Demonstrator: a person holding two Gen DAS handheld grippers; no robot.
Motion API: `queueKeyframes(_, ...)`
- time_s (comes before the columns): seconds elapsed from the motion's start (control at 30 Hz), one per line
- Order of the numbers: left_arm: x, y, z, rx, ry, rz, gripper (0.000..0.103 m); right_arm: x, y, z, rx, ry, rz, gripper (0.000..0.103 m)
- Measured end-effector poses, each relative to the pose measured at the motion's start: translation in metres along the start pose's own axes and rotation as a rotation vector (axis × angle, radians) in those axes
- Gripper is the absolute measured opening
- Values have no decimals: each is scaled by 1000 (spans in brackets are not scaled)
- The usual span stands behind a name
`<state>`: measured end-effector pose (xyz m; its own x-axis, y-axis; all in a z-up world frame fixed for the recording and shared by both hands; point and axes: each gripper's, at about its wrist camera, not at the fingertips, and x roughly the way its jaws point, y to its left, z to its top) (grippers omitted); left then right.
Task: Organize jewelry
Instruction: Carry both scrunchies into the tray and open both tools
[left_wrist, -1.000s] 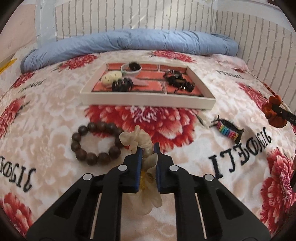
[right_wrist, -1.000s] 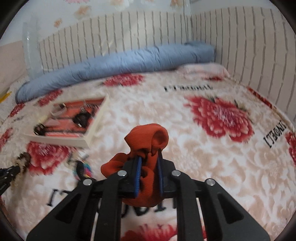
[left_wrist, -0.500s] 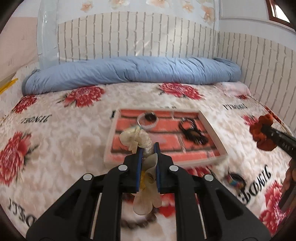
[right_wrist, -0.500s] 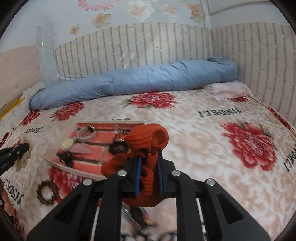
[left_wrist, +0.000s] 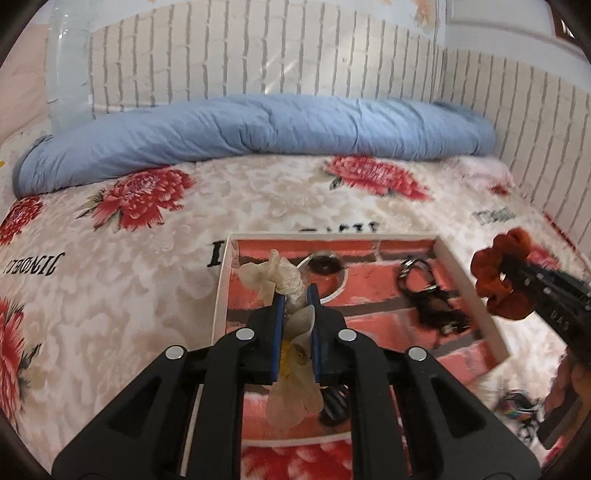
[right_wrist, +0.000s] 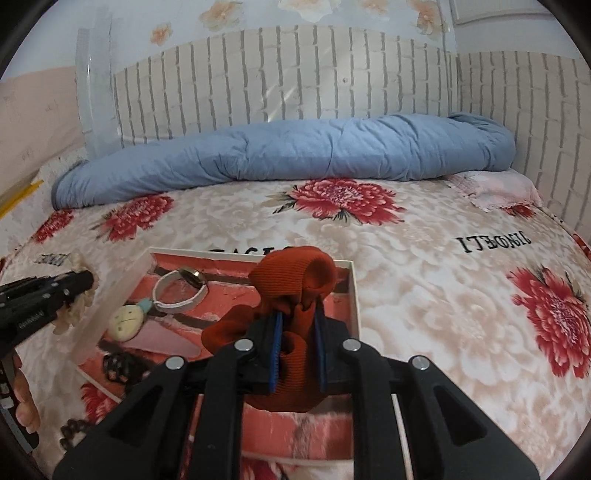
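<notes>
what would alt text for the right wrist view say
The right gripper is shut on a rust-orange scrunchie above a white-rimmed tray on a floral bedspread. The tray holds a white bracelet and a pineapple charm; the left gripper enters from the left.

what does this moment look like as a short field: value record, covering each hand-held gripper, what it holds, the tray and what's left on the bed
left hand-held gripper: shut on cream flower hair clip, over the tray's left part
right hand-held gripper: shut on orange scrunchie, over the tray's right part
tray: white rim, red brick-print floor, on floral bedspread
in tray: white bangle, pineapple charm, black bracelets
outside tray: brown bead bracelet, rainbow clip
background: rolled blue duvet
</notes>
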<state>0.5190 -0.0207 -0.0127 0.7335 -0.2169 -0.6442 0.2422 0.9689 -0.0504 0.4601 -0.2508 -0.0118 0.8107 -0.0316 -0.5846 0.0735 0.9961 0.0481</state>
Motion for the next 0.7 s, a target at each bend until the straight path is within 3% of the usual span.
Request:
queueKeyframes(0.17, 43, 6, -2, 24, 54, 29, 11, 36, 4, -2, -10, 41, -31, 15)
queueKeyframes(0.33, 63, 7, -2, 33, 75, 43, 14, 64, 7, -9, -16, 88, -48, 15)
queueKeyframes(0.4, 66, 11, -3, 14, 84, 43, 19, 73, 8, -11, -14, 110, -48, 15)
queueKeyframes(0.47, 68, 16, -5, -17, 90, 32, 32, 82, 10, -15, -18, 145, -54, 16)
queueKeyframes(0.57, 68, 18, -6, -28, 85, 30, 37, 87, 11, -19, -34, 166, -76, 19)
queueKeyframes(0.6, 66, 18, -7, -25, 81, 38, 39, 86, 9, -18, -24, 164, -77, 24)
queueKeyframes(0.67, 61, 17, -7, -21, 64, 50, 54, 84, 6, -17, -7, 161, -72, 35)
queueKeyframes(0.7, 59, 17, -6, -23, 56, 54, 58, 81, 5, -16, 2, 152, -66, 46)
